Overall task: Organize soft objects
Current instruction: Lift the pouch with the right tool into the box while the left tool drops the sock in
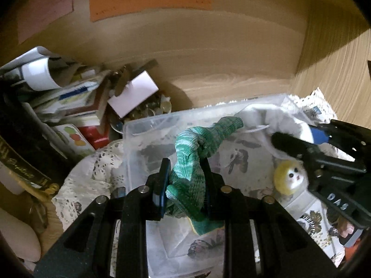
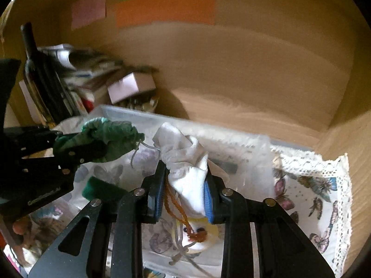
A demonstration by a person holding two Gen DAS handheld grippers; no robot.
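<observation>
My left gripper (image 1: 185,183) is shut on a green knitted glove (image 1: 197,148), held above a clear plastic bin (image 1: 148,122). It also shows in the right wrist view (image 2: 99,139) at the left. My right gripper (image 2: 185,185) is shut on a white cloth doll (image 2: 185,159) with an orange cord, over the same bin (image 2: 266,143). In the left wrist view the right gripper (image 1: 301,143) is at the right, and the doll's yellow-haired head (image 1: 289,177) hangs below it. A dark green item (image 2: 102,190) lies in the bin.
The bin sits on a butterfly-print cloth with lace edging (image 2: 320,185) inside a wooden shelf. A pile of boxes and papers (image 1: 69,97), a white card box (image 2: 129,85) and a dark bottle (image 2: 37,69) stand at the left. Coloured paper strips (image 2: 162,7) are on the back wall.
</observation>
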